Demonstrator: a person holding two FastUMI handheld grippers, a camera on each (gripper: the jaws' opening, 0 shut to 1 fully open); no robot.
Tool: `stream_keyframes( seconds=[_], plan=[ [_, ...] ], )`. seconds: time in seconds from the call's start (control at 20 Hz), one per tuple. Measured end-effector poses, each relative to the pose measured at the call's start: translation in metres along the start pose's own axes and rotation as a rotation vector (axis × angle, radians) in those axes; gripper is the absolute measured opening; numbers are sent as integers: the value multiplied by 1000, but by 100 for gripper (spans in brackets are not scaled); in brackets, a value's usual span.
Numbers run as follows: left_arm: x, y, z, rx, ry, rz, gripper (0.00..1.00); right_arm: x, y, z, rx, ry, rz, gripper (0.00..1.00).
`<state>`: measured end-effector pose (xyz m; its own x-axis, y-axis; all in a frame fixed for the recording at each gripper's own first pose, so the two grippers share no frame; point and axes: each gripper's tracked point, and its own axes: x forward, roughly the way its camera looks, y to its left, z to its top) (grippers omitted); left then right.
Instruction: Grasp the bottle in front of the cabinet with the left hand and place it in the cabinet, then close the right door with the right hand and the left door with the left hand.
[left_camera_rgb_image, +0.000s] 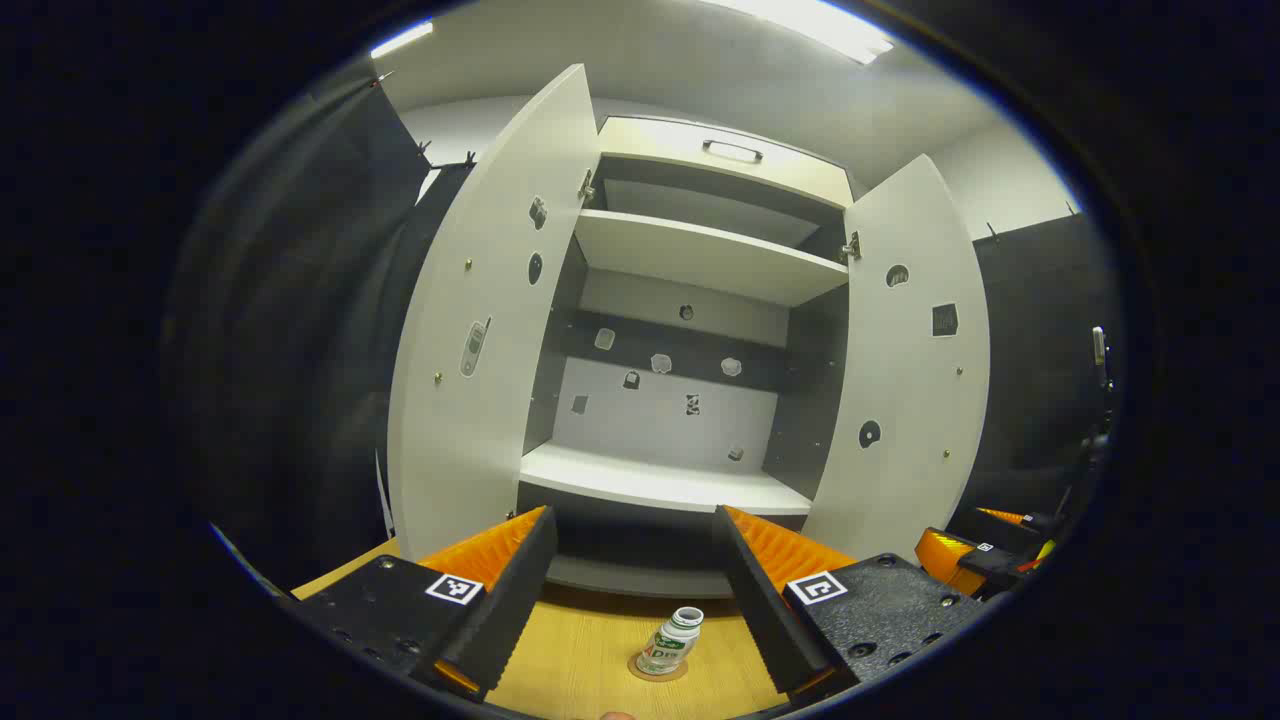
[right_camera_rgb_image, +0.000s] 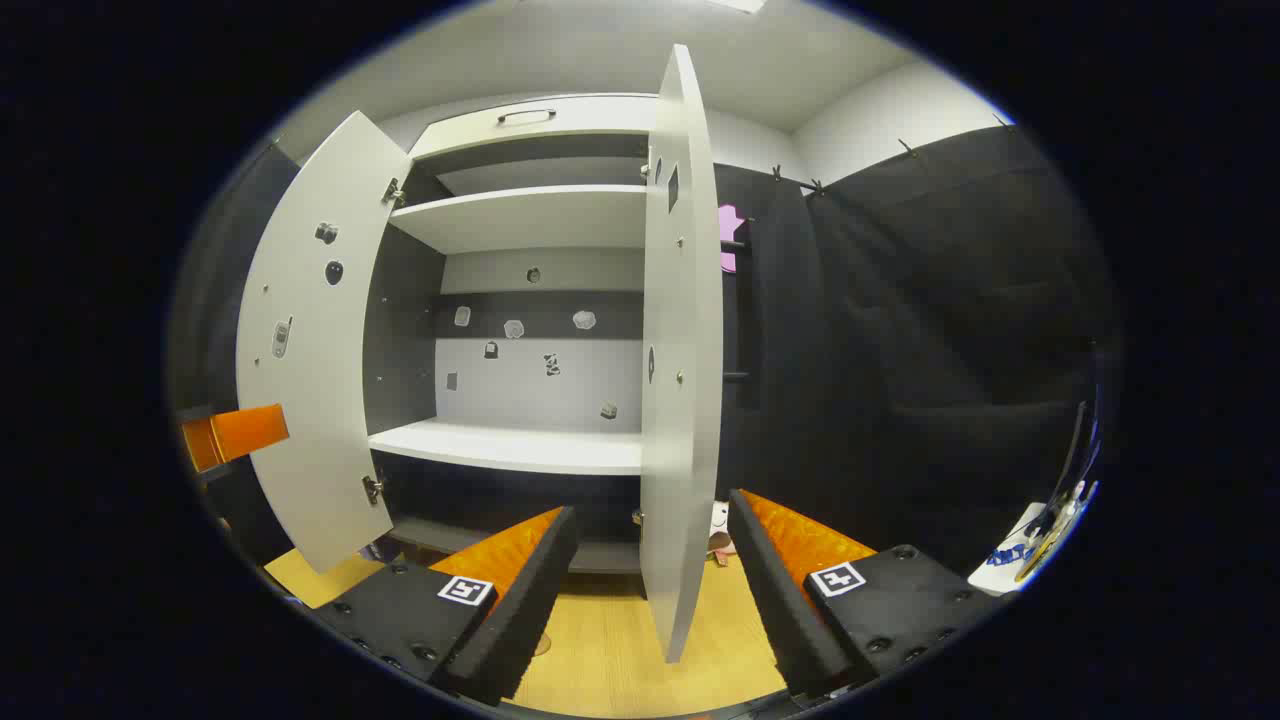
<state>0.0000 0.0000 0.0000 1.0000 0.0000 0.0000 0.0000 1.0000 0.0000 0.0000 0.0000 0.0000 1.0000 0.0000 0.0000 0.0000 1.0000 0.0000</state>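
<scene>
left gripper (left_camera_rgb_image: 633, 600) wide open, empty | bottle (left_camera_rgb_image: 672, 640) upright on table (left_camera_rgb_image: 580, 660), between its fingers, untouched, before cabinet (left_camera_rgb_image: 690, 300) | right gripper (right_camera_rgb_image: 650, 590) wide open, empty, right door (right_camera_rgb_image: 680, 350) edge between fingers | both doors open

A wooden table (left_camera_rgb_image: 590, 650) under ceiling lights (left_camera_rgb_image: 800, 25).

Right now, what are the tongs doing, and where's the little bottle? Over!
Left tongs open, empty, lined up on the bottle. Right tongs open, facing the right door. Bottle upright on the table before the cabinet. Both doors open.
</scene>
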Motion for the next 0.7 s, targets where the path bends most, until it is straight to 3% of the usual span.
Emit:
stream_keyframes(
  seconds=[0.05, 0.3, 0.7],
  plan=[
    [-1, 3, 0, -1, -4, 6, 95, -1, 0, 0, -3, -6, 0, 100],
    [0, 11, 3, -20, -15, 20, 95, -9, -6, 2, -33, -19, -30, 99],
    [7, -3, 3, 1, 9, -34, 95, -25, -20, 14, -42, -65, -86, 99]
  ],
)
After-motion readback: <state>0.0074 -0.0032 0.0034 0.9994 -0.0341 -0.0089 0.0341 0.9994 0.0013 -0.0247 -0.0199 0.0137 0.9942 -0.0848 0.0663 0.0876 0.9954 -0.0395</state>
